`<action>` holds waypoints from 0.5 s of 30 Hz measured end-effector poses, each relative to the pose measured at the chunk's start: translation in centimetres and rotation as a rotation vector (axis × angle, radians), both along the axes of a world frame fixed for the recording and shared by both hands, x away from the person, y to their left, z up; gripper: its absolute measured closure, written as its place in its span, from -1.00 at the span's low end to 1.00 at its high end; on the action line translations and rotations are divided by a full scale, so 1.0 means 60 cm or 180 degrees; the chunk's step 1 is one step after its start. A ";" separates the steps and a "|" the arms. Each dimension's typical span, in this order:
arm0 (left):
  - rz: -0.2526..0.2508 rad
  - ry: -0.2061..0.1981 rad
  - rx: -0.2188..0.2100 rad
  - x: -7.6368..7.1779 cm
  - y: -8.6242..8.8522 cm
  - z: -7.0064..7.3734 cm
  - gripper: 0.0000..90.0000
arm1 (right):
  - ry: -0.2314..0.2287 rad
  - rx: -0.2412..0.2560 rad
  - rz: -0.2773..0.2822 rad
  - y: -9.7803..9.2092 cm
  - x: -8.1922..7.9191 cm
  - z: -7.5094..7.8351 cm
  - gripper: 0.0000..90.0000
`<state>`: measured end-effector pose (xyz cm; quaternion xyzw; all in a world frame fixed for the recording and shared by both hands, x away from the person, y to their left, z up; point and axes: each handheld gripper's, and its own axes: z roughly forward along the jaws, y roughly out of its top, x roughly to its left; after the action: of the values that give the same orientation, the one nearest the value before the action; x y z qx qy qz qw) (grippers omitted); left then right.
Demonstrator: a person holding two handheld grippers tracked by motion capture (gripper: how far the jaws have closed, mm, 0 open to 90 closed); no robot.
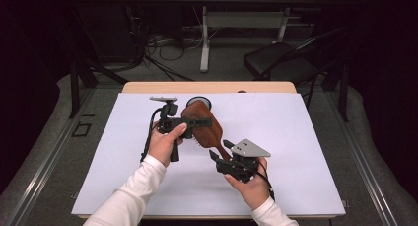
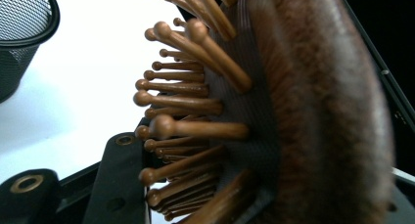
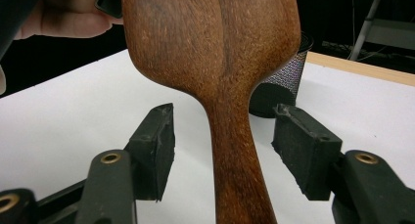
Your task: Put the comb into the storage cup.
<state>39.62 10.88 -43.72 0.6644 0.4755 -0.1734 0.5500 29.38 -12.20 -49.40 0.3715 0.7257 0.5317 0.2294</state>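
High view: the left gripper [image 1: 197, 121] is clamping a wooden hairbrush [image 1: 207, 130] above the white table [image 1: 296, 152]. Left gripper view: bristles [image 2: 186, 101] are pointing toward a mesh cup [image 2: 22, 33]. Right gripper view: the right gripper [image 3: 222, 145] is spreading around the handle [image 3: 235, 170].

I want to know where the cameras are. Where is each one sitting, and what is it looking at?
High view: above the table, looking down; both sleeves, hands and grippers show.
Left gripper view: on the left gripper, looking at the hairbrush bristles; its jaws clamp the brush head.
Right gripper view: on the right gripper, looking along the brush handle between open jaws; a hand shows.
All share the hairbrush; both gripper views show the mesh cup.
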 end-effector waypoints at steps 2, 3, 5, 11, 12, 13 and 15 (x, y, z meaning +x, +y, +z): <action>0.0010 -0.0003 -0.0006 0.001 0.001 0.000 0.13 | -0.0022 0.0020 -0.0005 -0.001 -0.001 0.001 -0.12; 0.0018 0.0002 -0.0017 0.001 0.002 0.001 0.13 | -0.0042 0.0010 -0.0004 -0.001 -0.001 0.001 -0.15; 0.0028 -0.0008 -0.0027 0.001 0.003 0.002 0.13 | -0.0023 -0.0011 0.0011 -0.001 0.001 0.003 -0.18; 0.0069 -0.0045 -0.0007 0.002 0.006 0.002 0.13 | 0.0100 0.0041 0.0108 -0.005 0.009 0.003 -0.28; 0.0072 -0.0054 -0.0005 0.002 0.007 0.002 0.13 | 0.0105 0.0035 0.0129 -0.005 0.011 0.003 -0.29; 0.0073 -0.0061 -0.0003 0.003 0.007 0.002 0.13 | 0.0098 0.0020 0.0148 -0.006 0.011 0.004 -0.30; 0.0076 -0.0058 -0.0009 0.003 0.007 0.002 0.13 | 0.0040 -0.0004 0.0150 -0.006 0.012 0.004 -0.31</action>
<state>39.79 11.29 -43.60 0.6594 0.4782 -0.1614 0.5572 30.08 -12.54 -49.15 0.3575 0.7361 0.5341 0.2124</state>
